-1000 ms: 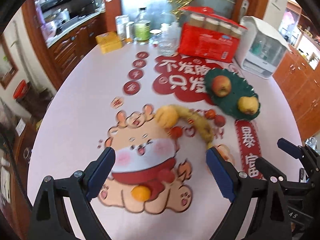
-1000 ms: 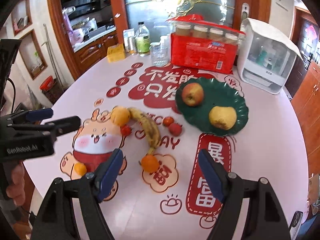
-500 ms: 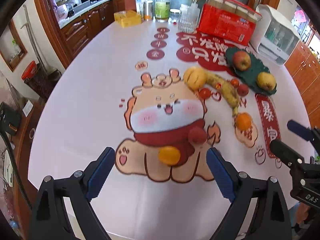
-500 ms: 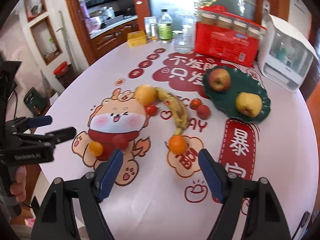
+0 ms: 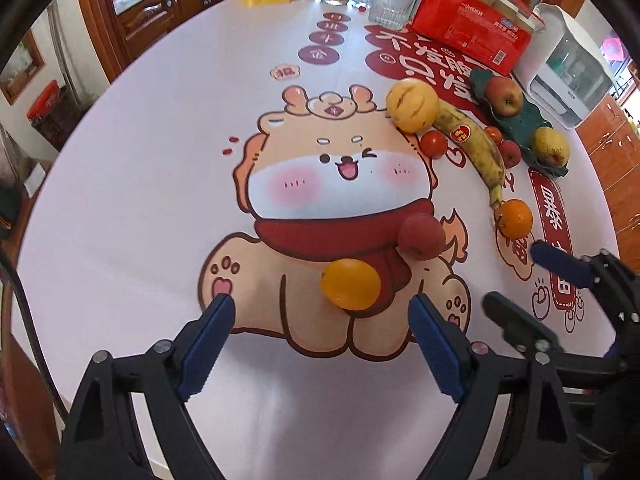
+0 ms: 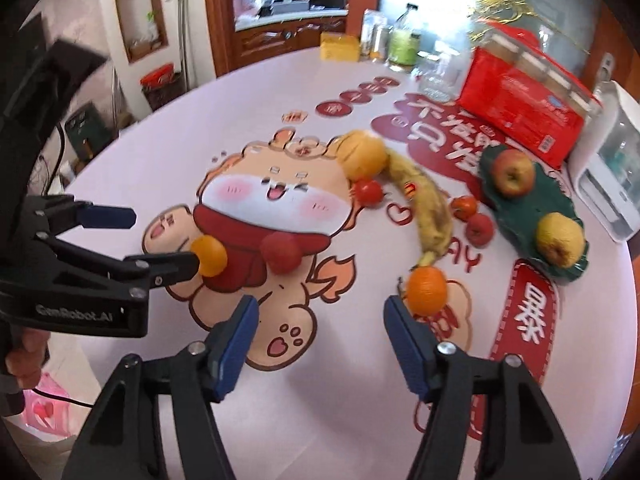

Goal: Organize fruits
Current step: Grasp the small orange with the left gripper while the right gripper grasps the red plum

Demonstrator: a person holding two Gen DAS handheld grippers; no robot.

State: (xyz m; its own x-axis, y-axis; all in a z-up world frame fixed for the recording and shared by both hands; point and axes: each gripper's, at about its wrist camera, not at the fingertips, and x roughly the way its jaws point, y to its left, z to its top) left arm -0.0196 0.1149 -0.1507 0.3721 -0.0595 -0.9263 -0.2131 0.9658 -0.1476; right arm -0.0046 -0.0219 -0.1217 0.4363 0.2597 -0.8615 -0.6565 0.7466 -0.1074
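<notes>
Left wrist view: counter (image 5: 140, 168) looms larger than a second ago, both tools lowered onto the fruit. My left tool (image 5: 320, 334), jaws apart and just narrowing, nothing between them, faces the small orange (image 5: 351, 284); right tool (image 6: 320, 322), apart, narrowing, nears the tangerine (image 6: 426, 291). Green plate (image 6: 532, 216) holds apple (image 6: 513, 173) and pear (image 6: 559, 239).

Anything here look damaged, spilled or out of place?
The banana is heavily brown-spotted and overripe. Only the apple and pear sit on the green plate; the other fruit lies loose on the tablecloth. Nothing is spilled.
</notes>
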